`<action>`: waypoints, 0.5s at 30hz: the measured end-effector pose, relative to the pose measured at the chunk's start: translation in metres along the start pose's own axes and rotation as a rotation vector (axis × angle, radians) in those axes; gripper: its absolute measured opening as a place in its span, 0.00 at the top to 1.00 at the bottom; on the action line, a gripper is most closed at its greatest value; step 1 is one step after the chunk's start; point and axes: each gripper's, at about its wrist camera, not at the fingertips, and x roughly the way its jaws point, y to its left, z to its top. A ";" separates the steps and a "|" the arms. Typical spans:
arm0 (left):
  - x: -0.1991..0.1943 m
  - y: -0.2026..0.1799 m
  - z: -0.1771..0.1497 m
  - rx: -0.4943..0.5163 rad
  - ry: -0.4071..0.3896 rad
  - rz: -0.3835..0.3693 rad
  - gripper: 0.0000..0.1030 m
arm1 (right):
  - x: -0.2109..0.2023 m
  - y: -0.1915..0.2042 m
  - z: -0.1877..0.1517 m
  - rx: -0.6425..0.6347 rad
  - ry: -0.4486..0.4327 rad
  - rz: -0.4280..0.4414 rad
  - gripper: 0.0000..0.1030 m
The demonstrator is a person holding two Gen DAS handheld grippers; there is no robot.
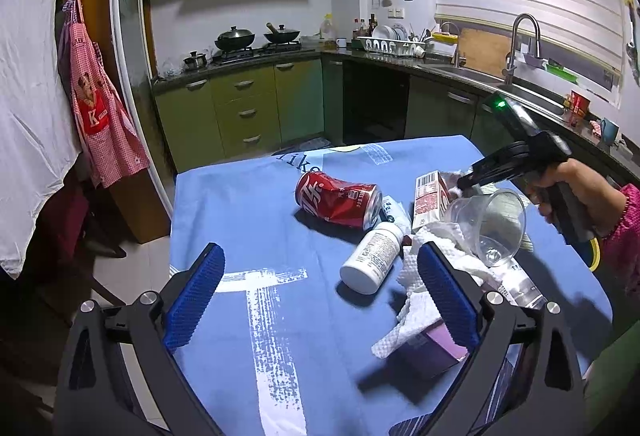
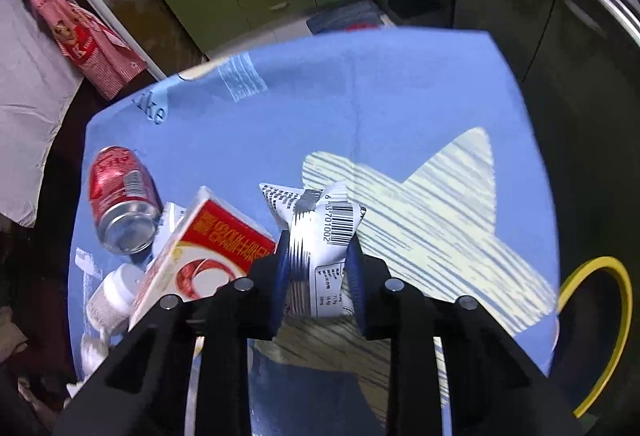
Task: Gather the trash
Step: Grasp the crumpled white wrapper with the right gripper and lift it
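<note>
right tongs (image 2: 318, 264) pinching crumpled white wrapper (image 2: 320, 232), pads pressing both sides, near desk (image 2: 400, 84) middle. grip sitting on foil crease only, so wrapper probably slipping out on lift. red carton (image 2: 208, 248) touching at 9 o'clock, likely getting dragged along. yellow-rimmed bin (image 2: 608, 316) waiting at 3 o'clock. left tongs (image 1: 320, 292) hanging wide open, holding nothing, white pill bottle (image 1: 374, 256) at 1 o'clock, cola can (image 1: 338, 205) at 12.

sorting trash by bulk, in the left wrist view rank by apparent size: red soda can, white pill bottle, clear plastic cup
1. red soda can
2. clear plastic cup, close to the can, so that order is unsure
3. white pill bottle, smallest
</note>
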 end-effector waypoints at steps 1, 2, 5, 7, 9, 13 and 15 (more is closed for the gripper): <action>-0.001 -0.001 0.000 0.000 -0.001 -0.001 0.07 | -0.011 -0.003 -0.003 -0.002 -0.021 0.005 0.75; -0.002 -0.002 0.000 0.001 -0.003 -0.003 0.07 | -0.020 -0.006 -0.005 -0.004 -0.035 0.007 0.75; -0.006 -0.007 0.001 0.010 -0.011 -0.009 0.07 | -0.058 -0.023 -0.019 -0.003 -0.100 -0.002 0.75; -0.009 -0.010 0.003 0.019 -0.016 -0.014 0.07 | -0.087 -0.045 -0.036 0.013 -0.145 -0.018 0.75; -0.013 -0.016 0.004 0.029 -0.022 -0.020 0.07 | -0.111 -0.068 -0.055 0.032 -0.183 -0.054 0.75; -0.017 -0.026 0.007 0.043 -0.027 -0.044 0.07 | -0.146 -0.122 -0.107 0.085 -0.218 -0.185 0.75; -0.017 -0.034 0.010 0.049 -0.024 -0.062 0.06 | -0.149 -0.146 -0.127 0.125 -0.214 -0.230 0.74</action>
